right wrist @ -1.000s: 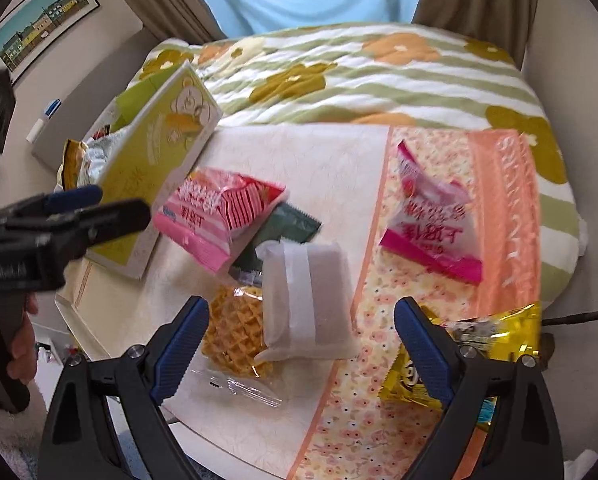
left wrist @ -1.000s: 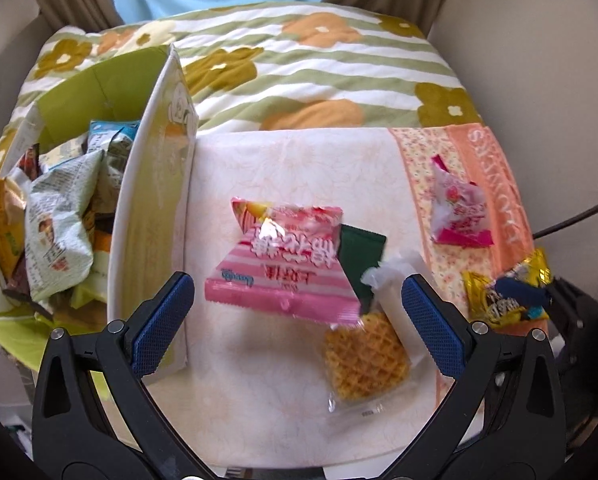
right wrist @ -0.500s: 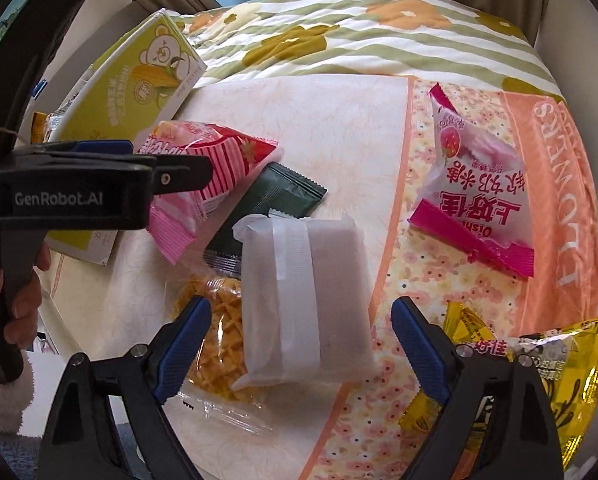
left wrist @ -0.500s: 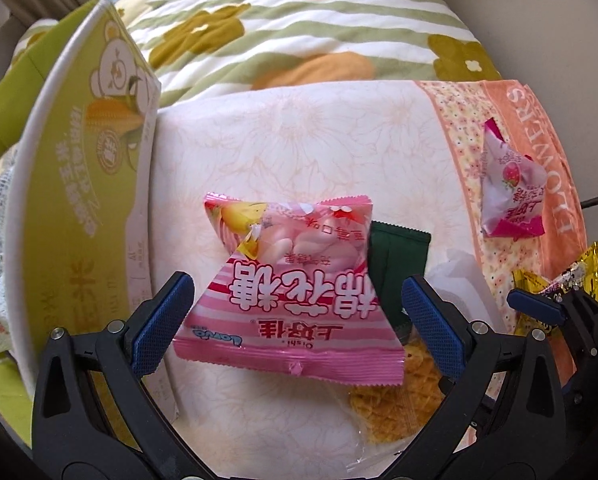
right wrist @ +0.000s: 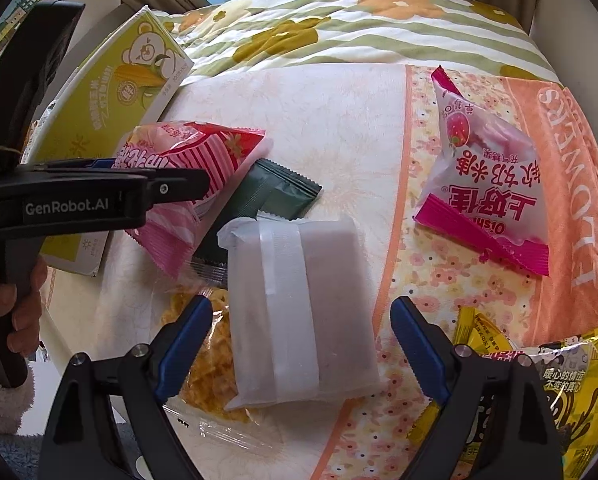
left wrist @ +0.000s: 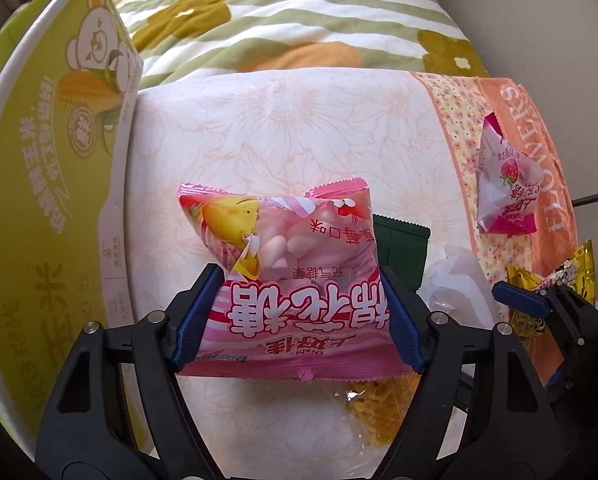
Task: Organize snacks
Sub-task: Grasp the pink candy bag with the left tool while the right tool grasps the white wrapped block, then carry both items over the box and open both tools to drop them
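My left gripper [left wrist: 299, 304] is shut on a pink striped marshmallow bag [left wrist: 287, 272], its blue pads pressing both sides; the bag also shows in the right wrist view [right wrist: 187, 176] with the left gripper [right wrist: 167, 184] on it. My right gripper [right wrist: 299, 340] is open, its fingers on either side of a white wrapped snack [right wrist: 299, 312] on the table. A waffle pack [right wrist: 207, 364] and a dark green sachet [right wrist: 275, 196] lie under and beside these.
A green-yellow snack box [left wrist: 47, 184] stands at the left, its flap raised. A small pink strawberry candy bag [right wrist: 487, 188] lies on the orange cloth border at right. Yellow snack bags [right wrist: 555, 384] lie at the near right. A floral quilt [right wrist: 379, 24] lies behind.
My left gripper has moved down onto the pink marshmallow bag and shut on it. My right gripper has moved closer over the white wrapped snack and stays open.
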Tool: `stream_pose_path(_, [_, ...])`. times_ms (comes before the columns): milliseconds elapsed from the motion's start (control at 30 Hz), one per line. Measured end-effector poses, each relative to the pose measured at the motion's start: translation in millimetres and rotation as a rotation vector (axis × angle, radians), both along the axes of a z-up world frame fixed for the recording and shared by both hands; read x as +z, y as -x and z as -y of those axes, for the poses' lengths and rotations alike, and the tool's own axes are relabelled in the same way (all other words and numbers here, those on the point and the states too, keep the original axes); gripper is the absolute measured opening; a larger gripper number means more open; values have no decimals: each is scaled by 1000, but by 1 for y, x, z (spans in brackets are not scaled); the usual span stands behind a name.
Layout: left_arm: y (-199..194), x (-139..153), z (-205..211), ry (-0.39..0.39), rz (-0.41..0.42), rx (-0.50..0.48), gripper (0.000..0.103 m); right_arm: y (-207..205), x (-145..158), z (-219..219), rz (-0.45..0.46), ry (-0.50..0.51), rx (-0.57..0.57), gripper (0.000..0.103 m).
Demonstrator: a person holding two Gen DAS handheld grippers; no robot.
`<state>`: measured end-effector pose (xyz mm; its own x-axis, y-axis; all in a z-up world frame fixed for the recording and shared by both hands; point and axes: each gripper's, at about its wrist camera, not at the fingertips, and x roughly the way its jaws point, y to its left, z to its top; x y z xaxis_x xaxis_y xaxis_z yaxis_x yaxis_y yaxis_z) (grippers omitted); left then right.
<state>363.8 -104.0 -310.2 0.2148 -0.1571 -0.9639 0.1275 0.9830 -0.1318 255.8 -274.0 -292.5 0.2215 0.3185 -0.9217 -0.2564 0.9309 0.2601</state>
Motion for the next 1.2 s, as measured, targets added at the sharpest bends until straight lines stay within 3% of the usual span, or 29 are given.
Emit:
stream_pose_path(133, [3,2,-3,12,5,7,71,1,-1,3,-6,-17,-11,87])
stream_pose_path(233, [7,3,-5,19,8,12,71,-1,-6,4,-20,-23,-16,75])
stream_pose_path(433, [13,8,-4,14,22,9,71,0,-9,1,-11,-12,-4,63])
stream_pose_path(667, [23,22,-4,17,55,23,71,3,-5,7,-4,-23,-20,59])
stream_pose_path(867, [37,49,0,27,111,38,71,13,13,13,36,-37,-6,59])
stream_pose_path(1200, [75,133,-18,54,284,127,71,19,78,16,163,-67,53,59])
